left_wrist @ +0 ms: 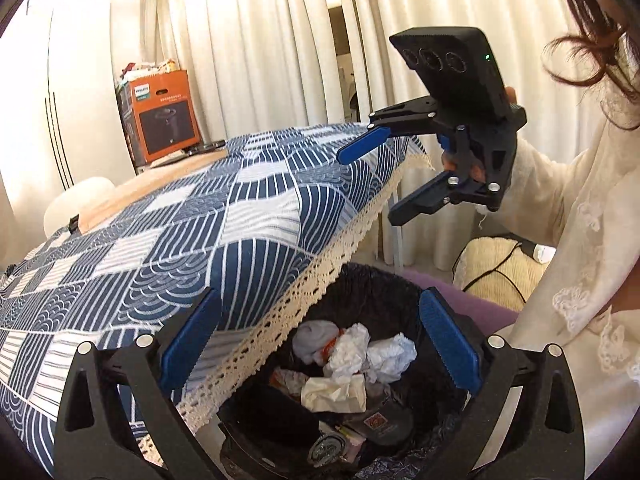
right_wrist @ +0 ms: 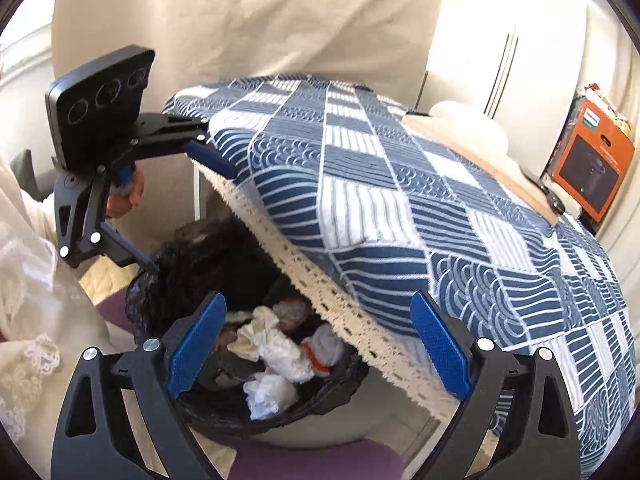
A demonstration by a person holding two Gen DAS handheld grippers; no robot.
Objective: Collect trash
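Observation:
A trash bin (left_wrist: 372, 284) lined with a black bag sits on the floor beside the table, partly under the tablecloth's lace edge; it also shows in the right wrist view (right_wrist: 160, 276). It holds crumpled white tissues (left_wrist: 372, 354) (right_wrist: 280, 350), wrappers and other scraps. My left gripper (left_wrist: 320, 344) is open and empty, hovering right above the bin; it shows in the right wrist view (right_wrist: 188, 208) too. My right gripper (right_wrist: 320, 348) is open and empty over the bin's near side; in the left wrist view it (left_wrist: 372, 184) hangs by the table's corner.
A table under a blue-and-white patterned cloth (left_wrist: 180, 240) (right_wrist: 440, 208) with a lace edge overhangs the bin. An orange box (left_wrist: 164, 116) (right_wrist: 592, 160) stands at its far end. Cream curtains hang behind. A cushion with a black cable (left_wrist: 500, 268) and a purple mat (right_wrist: 312, 460) lie on the floor.

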